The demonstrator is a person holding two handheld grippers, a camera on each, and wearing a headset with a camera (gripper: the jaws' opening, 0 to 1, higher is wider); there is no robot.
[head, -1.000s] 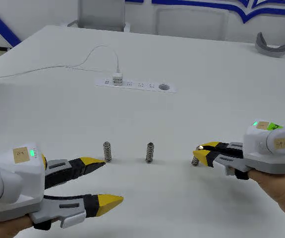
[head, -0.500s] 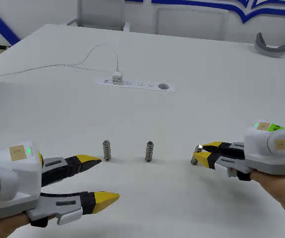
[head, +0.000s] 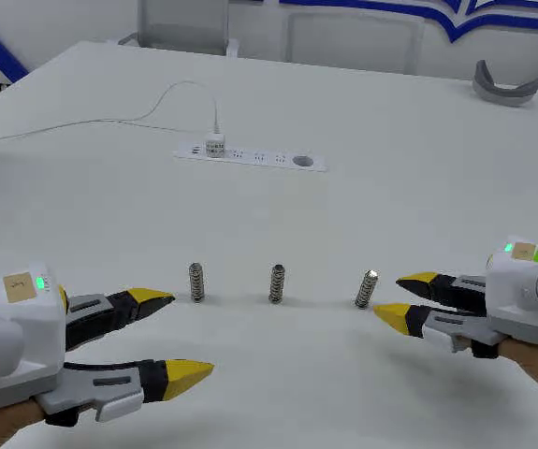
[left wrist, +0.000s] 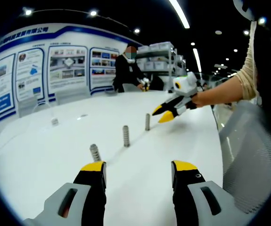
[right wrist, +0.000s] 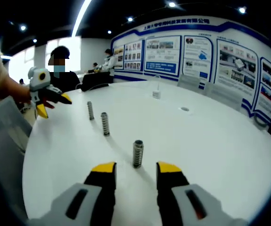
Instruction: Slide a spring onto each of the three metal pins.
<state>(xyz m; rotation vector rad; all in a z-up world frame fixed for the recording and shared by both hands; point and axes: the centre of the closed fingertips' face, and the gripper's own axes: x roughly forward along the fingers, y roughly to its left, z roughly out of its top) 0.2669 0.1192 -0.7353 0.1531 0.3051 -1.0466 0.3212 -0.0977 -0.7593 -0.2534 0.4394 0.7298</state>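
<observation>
Two pairs of fingers are released and hold nothing: the left gripper (head: 191, 334) has its yellow-tipped fingers (left wrist: 94, 167) spread wide, while the right gripper (head: 390, 295) has its fingers (right wrist: 103, 168) parted less. The middle spring (head: 277, 283) stands upright on the white counter (head: 278, 393). The left gripper hovers near it, to its left and toward the person, and the right gripper hovers near it on its right. A left spring (head: 196, 282) and a right spring (head: 367, 289) stand upright on either side of the middle spring, all three in one row and clear of both grippers. The right spring, just ahead of the right gripper, shows a shiny pin (head: 372, 275) at its top. Well behind the middle spring lies a power strip (head: 250, 157) with a plug (head: 214, 145) and cable (head: 109, 122). Far behind and to the right of that spring lies a grey band (head: 504, 84).
</observation>
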